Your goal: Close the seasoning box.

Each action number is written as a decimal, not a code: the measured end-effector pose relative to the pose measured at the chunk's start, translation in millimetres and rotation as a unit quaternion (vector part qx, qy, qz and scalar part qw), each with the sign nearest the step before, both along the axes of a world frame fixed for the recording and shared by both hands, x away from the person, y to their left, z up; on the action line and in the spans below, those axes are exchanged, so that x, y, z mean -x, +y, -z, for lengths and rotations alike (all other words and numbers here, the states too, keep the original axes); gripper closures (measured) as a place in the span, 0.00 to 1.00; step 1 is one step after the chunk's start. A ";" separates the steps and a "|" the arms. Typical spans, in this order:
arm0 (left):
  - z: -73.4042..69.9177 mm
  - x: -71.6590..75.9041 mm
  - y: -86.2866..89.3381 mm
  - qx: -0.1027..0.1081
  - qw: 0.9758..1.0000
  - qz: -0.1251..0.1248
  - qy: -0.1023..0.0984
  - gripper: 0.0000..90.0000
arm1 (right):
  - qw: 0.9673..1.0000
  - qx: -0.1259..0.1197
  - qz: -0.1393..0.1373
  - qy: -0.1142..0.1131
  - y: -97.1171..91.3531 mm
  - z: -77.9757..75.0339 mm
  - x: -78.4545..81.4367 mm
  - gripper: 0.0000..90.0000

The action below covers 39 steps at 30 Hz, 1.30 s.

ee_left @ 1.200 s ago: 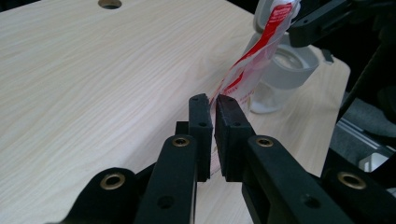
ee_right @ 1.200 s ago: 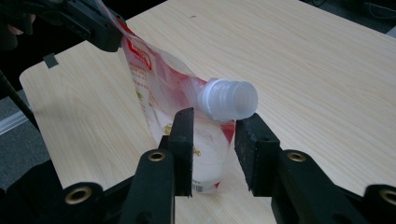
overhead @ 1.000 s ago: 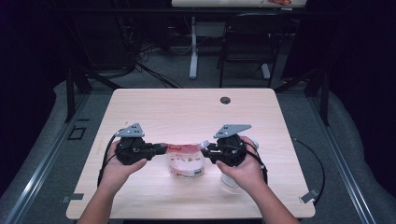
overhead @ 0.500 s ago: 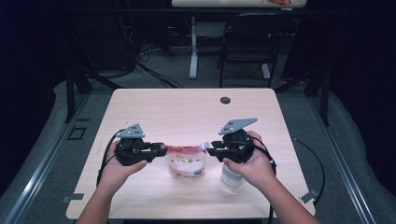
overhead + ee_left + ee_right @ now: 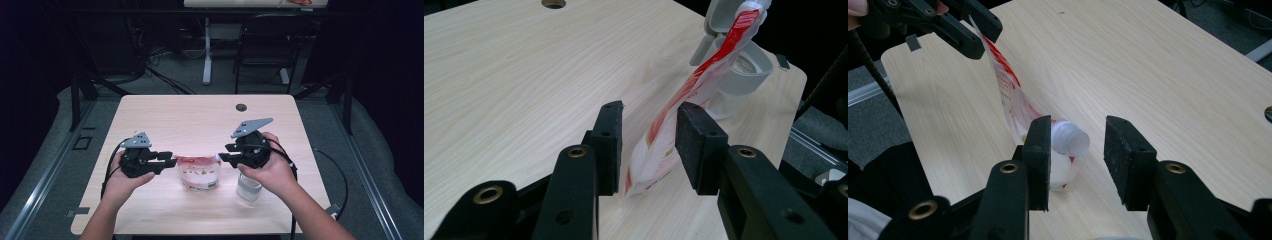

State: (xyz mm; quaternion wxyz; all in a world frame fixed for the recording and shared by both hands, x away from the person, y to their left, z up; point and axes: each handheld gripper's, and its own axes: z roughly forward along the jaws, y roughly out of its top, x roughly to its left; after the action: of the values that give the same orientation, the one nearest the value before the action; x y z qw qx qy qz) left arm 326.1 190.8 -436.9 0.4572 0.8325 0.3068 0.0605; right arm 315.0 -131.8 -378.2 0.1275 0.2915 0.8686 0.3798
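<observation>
1. High view: A red and white pouch [image 5: 199,171] is seen standing on the tabletop [image 5: 200,120], near the middle of the near edge. It is flanked by the left gripper [image 5: 172,161] and the right gripper [image 5: 221,154]; both tips are just beside its top corners. A small clear jar [image 5: 248,189] is seen under the right hand [image 5: 267,167], closer to the near right corner.

2. Left gripper view: The pouch [image 5: 684,100] is seen edge-on between the two pads, which stand apart. These jaws have just been opening, and a gap is visible between the left pad and the pouch; the right pad is very close to it, and contact cannot be told. The jar [image 5: 744,70] is seen behind the pouch, near a corner of the tabletop [image 5: 524,90].

3. Right gripper view: The jaws are apart and have just been opening. The pouch [image 5: 1013,95] is seen past the left pad, with its white spout [image 5: 1070,139] in the gap, not pressed. Its far top is seen at the left gripper [image 5: 990,32].
</observation>
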 end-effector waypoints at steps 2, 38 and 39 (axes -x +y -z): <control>-1.1 -0.2 2.1 0.001 1.000 0.001 0.001 0.70 | 1.000 0.004 0.002 0.003 1.0 -2.3 -2.4 0.71; -6.6 -1.2 26.2 0.000 0.999 -0.032 -0.008 0.71 | 0.995 0.042 -0.088 0.009 64.8 -10.5 -19.6 0.76; -6.7 -1.2 26.6 -0.001 0.999 -0.034 -0.008 0.71 | 0.995 0.040 -0.090 0.010 67.6 -9.8 -19.4 0.76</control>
State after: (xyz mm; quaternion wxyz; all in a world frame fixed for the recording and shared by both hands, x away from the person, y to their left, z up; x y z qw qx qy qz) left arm 327.3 217.4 -430.2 0.4565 0.8217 0.3310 0.0827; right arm 334.5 -64.3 -368.4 0.0954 0.2112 0.9069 0.3518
